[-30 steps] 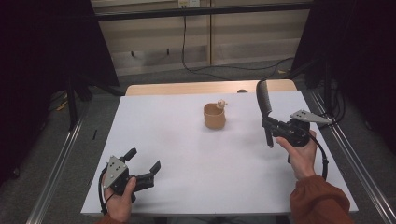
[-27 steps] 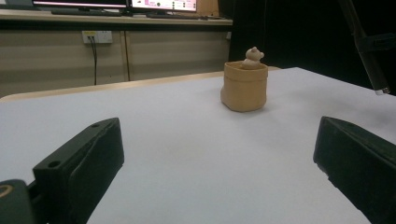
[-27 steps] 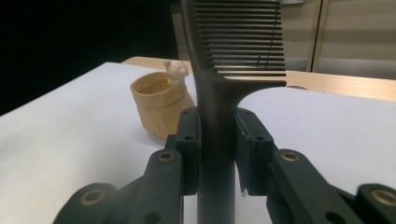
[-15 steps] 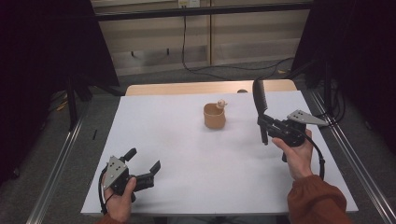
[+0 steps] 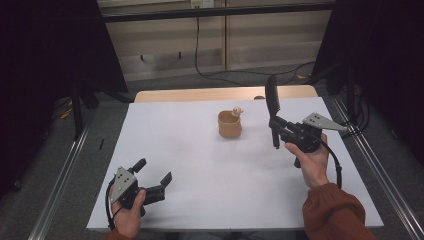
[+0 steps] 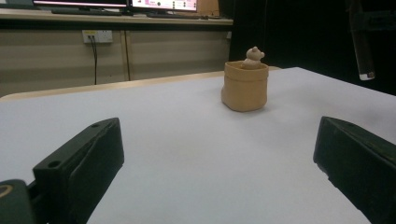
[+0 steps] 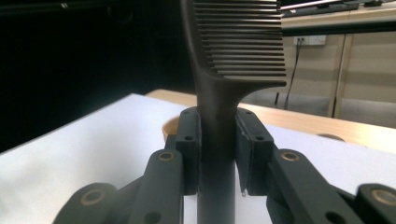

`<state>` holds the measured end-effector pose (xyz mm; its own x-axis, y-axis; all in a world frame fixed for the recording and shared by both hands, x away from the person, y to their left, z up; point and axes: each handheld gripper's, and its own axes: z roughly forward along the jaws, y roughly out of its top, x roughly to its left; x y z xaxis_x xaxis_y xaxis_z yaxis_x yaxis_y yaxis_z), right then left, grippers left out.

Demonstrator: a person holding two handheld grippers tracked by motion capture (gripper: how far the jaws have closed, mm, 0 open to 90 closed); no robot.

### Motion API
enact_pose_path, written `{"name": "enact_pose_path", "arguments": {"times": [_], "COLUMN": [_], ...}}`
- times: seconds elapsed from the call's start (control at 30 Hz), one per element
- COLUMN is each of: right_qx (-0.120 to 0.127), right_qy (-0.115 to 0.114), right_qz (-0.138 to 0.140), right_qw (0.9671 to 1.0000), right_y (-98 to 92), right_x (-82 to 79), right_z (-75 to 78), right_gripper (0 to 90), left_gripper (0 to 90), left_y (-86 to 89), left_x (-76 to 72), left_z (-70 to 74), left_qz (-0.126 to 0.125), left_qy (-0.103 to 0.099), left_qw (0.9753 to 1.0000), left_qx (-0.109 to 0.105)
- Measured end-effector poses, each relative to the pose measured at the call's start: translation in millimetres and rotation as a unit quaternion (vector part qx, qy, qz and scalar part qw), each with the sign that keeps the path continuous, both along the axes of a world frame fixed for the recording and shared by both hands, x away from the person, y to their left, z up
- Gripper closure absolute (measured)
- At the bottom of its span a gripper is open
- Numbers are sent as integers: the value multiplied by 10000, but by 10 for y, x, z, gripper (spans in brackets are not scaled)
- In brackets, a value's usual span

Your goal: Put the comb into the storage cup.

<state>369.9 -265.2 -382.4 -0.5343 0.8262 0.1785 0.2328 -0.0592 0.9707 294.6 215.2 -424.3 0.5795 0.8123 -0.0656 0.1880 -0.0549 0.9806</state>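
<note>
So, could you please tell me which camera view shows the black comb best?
The right gripper view: the comb is close up, teeth distinct, its handle clamped upright in the right claw. The high view shows it small and dark, standing upright beside the cup. The left gripper view catches its lower end.

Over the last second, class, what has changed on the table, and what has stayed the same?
The right gripper, clamped on the upright black comb, has drifted left toward the tan pot with the little bear figure. The left gripper stays open and resting near the table's front edge; the pot has not moved.
</note>
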Motion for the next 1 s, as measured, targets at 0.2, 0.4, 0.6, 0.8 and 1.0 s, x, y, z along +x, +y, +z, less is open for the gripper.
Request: {"name": "enact_pose_path", "arguments": {"times": [0.2, 0.4, 0.6, 0.8, 1.0], "right_qx": [28, 11, -60, -28, -28], "right_qy": [-214, -193, -264, -362, -389], "right_qz": [49, 141, 206, 275, 358], "right_qw": [9998, 9997, 9994, 9990, 9986], "right_y": [91, 214, 343, 478, 591], "right_x": [72, 160, 285, 409, 506], "right_z": [80, 115, 141, 217, 247], "right_gripper": [730, 729, 729, 729, 729], "left_gripper": [18, 18, 18, 18, 18], "left_y": [-5, -4, -2, 4, -2], "left_x": [-3, -4, -2, -8, -14], "left_z": [0, 3, 4, 7, 10], "left_qz": [0, -19, -26, -14, -25], "left_qy": [-6, -15, -22, -33, -55], "left_qw": [10000, 10000, 10000, 10000, 10000], "left_qx": [-57, -49, -35, -22, -73]}}
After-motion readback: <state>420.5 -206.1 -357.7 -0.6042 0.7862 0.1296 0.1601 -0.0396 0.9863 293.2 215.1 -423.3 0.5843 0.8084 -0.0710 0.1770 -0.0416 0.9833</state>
